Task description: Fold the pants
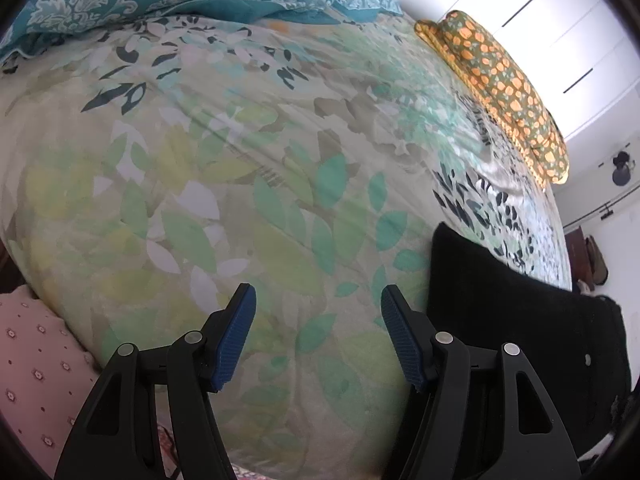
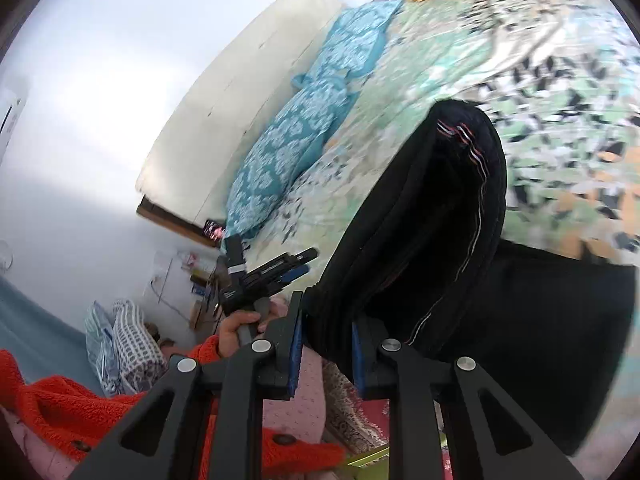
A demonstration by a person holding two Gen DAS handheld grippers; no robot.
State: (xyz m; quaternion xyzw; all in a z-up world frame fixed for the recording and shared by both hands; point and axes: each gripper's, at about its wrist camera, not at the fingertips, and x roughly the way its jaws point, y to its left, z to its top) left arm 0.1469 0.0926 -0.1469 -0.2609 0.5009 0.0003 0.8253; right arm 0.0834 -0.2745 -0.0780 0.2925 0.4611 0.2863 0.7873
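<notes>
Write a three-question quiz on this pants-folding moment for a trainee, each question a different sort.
1. True or false: the right gripper is shut on the black pants.
2. Multiple choice: the left gripper is A) clamped on the pants, B) open over the bedspread, C) holding a pillow.
3. Fill in: the folded orange-patterned cloth lies near the bed's far ____.

Key: 1 true; 2 B; 3 edge.

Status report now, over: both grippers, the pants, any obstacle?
Left gripper open, empty, above the bedspread. Right gripper shut on the black pants, bunched. Nothing in the way.
</notes>
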